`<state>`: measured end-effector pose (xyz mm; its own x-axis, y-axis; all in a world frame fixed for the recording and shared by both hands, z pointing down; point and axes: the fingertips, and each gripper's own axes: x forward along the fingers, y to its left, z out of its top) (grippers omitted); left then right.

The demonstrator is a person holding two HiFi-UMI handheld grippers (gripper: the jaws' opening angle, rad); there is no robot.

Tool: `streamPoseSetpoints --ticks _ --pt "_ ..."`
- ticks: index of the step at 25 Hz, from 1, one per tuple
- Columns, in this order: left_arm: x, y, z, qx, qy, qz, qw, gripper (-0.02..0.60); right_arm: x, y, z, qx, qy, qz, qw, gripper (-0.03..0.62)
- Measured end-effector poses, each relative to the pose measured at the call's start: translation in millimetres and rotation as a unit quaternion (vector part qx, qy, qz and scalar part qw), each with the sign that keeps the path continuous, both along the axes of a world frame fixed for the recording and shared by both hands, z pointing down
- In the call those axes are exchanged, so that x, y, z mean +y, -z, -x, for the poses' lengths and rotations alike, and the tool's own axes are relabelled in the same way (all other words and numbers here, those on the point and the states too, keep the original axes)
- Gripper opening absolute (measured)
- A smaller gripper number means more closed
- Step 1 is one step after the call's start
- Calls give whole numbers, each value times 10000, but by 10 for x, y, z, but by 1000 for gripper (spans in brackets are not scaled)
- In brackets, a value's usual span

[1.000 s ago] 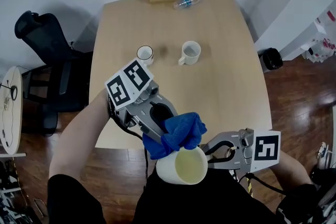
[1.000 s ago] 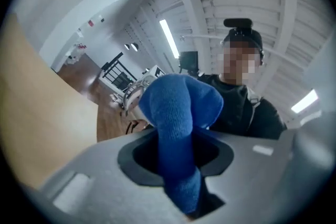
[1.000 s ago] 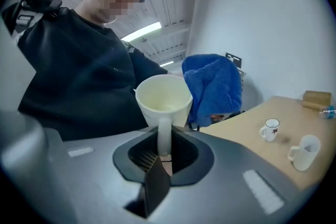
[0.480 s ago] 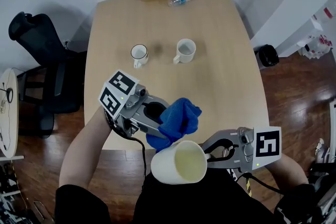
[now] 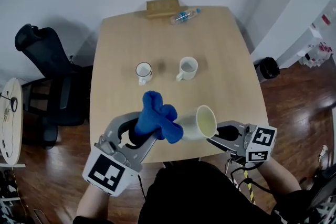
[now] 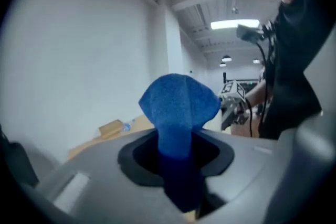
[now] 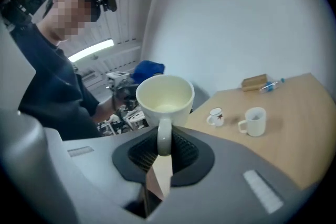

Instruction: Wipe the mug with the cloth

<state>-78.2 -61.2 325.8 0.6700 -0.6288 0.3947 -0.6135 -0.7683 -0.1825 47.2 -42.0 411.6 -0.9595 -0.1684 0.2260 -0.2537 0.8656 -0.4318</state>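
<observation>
Jaws first: the left gripper is pinched narrow on the blue cloth, which sprouts up from between them in a fat bunch. Over at the right, the right gripper is clamped on the handle of the cream mug. Neither grip loosens across this last second.

What's new is the pose! The left gripper no longer reaches in from the upper left. It's swung right round, its marker cube now in the lower left of the frame, jaws aimed up and to the right. The mug, a second ago mouth-up and low in the centre, now lies tipped with its mouth toward the right, up over the near edge of the worktop. The cloth meets the mug's closed end and outer wall, so I reckon the wipe is shifting from the rim to the outside.
</observation>
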Motion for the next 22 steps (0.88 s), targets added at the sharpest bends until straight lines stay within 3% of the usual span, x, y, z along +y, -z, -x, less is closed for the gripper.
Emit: streamPoseSetpoints --ticks 2,5,8,11,13,16,19,20,21,22 --pt "64 -133 -159 -741 219 -255 9967 133 -200 -58 83 87 -433 198 9988 38" --pt "-24 -334 -574 -1183 590 -1042 9857 133 -388 -144 118 141 -1066 506 9929 38" --pt "-186 -495 -732 -1562 907 -1495 9721 133 -566 -194 225 -96 -1633 1014 9813 38" --pt "-282 -579 -762 -1678 1073 -1662 9658 133 -635 -188 297 -409 -1847 1292 9734 38" --pt "-274 -560 -761 -1464 951 -1575 9720 133 -606 -170 288 -472 -1810 1231 9746 38" --pt "-278 -441 -666 -756 586 -1024 9901 133 -508 -105 215 -374 -1543 958 9827 38" --pt "-289 -290 -519 -2 -143 34 9999 133 -342 17 152 -218 -983 539 9935 38" --pt "-261 -248 -500 198 -561 503 9970 133 -274 64 134 -191 -727 375 9965 38" --pt "-217 -206 -495 388 -1038 1008 9887 134 -197 114 114 -188 -433 207 9987 38" --pt "-155 -157 -500 572 -1542 1519 9746 135 -105 169 94 -214 -101 45 9997 37"
